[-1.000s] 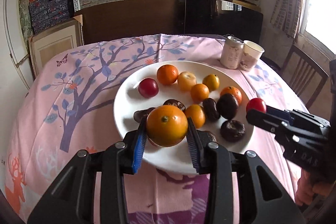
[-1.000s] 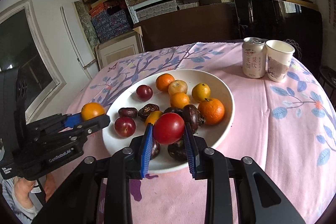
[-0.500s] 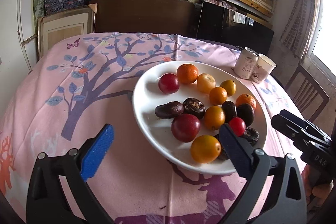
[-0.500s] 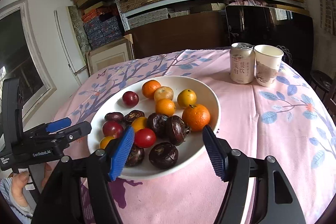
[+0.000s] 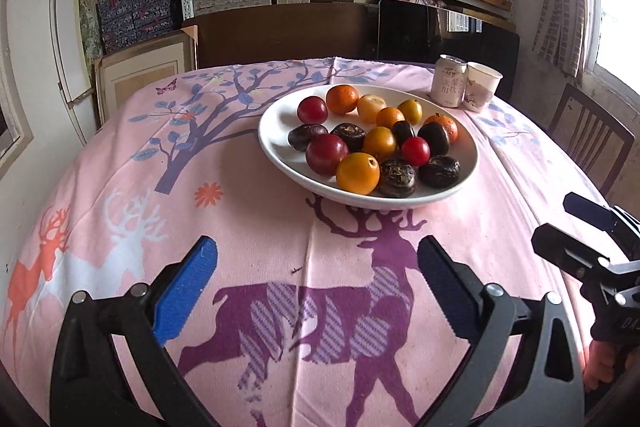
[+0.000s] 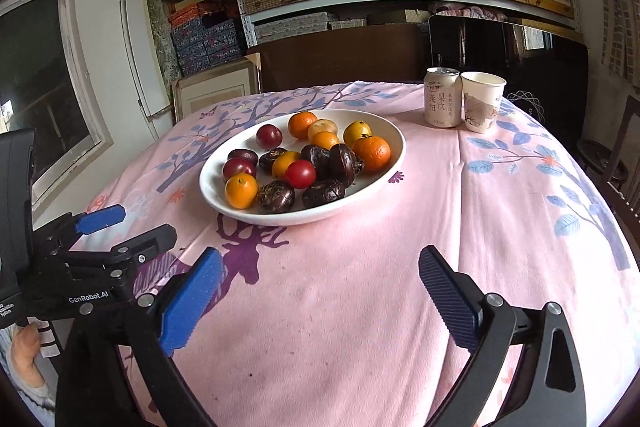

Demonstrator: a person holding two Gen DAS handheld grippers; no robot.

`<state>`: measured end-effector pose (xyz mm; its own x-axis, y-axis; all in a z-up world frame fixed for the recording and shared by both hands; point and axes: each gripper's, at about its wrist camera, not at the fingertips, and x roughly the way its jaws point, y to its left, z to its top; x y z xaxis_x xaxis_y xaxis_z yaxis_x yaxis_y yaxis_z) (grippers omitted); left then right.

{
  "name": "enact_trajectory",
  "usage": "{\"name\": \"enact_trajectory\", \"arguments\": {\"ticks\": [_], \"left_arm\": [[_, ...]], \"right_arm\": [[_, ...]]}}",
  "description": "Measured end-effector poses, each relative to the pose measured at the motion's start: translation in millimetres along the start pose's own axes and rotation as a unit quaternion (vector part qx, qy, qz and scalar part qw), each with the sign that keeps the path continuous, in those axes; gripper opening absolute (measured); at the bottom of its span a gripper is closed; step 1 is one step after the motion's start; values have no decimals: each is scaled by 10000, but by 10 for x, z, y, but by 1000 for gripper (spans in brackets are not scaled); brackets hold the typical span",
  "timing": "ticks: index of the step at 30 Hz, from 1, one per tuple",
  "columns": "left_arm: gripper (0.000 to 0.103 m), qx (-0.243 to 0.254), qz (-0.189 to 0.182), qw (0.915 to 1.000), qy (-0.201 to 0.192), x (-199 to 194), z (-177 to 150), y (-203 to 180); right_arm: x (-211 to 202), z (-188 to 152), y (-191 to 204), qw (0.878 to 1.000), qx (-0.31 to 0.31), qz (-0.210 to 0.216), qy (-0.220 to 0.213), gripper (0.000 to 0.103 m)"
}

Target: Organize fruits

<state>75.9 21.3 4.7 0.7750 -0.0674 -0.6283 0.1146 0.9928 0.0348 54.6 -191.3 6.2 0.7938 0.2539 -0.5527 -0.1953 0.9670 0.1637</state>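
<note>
A white plate (image 5: 280,153) (image 6: 390,163) on the pink tablecloth holds several fruits: oranges, red plums, dark brown fruits. An orange (image 5: 357,173) (image 6: 241,190) lies at the plate's near edge and a small red tomato (image 5: 415,151) (image 6: 300,174) sits in the middle of the pile. My left gripper (image 5: 318,291) is open and empty, well back from the plate over the purple deer print; it also shows in the right wrist view (image 6: 128,229). My right gripper (image 6: 320,301) is open and empty, back from the plate; it also shows in the left wrist view (image 5: 576,227).
A drink can (image 5: 449,80) (image 6: 442,97) and a paper cup (image 5: 482,86) (image 6: 482,101) stand at the table's far right. A wooden chair (image 5: 588,143) stands to the right. Shelves with boxes line the back wall.
Both grippers opened and let go of the orange and the red tomato onto the plate, then drew back toward the near edge of the table.
</note>
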Motion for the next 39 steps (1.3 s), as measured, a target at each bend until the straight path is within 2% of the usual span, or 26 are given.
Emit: {"name": "enact_trajectory", "arguments": {"ticks": [3,8,10,15,22,33,39], "left_arm": [[98,5,99,10000,-1,-97,-74,-30],[98,-203,-244,9994,-102,-217,-126,0],[98,-201,-119,9996,-151,-237,-129,3],[98,-129,46,9995,-299,-303,-120,-18],[98,-119,-203,9991,-341,-338,-118,-30],[98,-99,-166,9996,-222,-280,-126,-37],[98,-145,-267,9994,-166,-262,-128,-25]], "right_arm": [[-77,-92,-47,9999,123,-43,35,99],[-77,-114,-181,9986,481,-156,169,99],[-43,-121,-197,9981,522,-186,269,99],[-5,-147,-117,9986,326,-217,362,99],[-6,-146,-92,9987,252,-246,366,99],[-31,-151,-13,9991,51,-260,331,99],[-29,-151,1,9991,6,-254,350,99]]}}
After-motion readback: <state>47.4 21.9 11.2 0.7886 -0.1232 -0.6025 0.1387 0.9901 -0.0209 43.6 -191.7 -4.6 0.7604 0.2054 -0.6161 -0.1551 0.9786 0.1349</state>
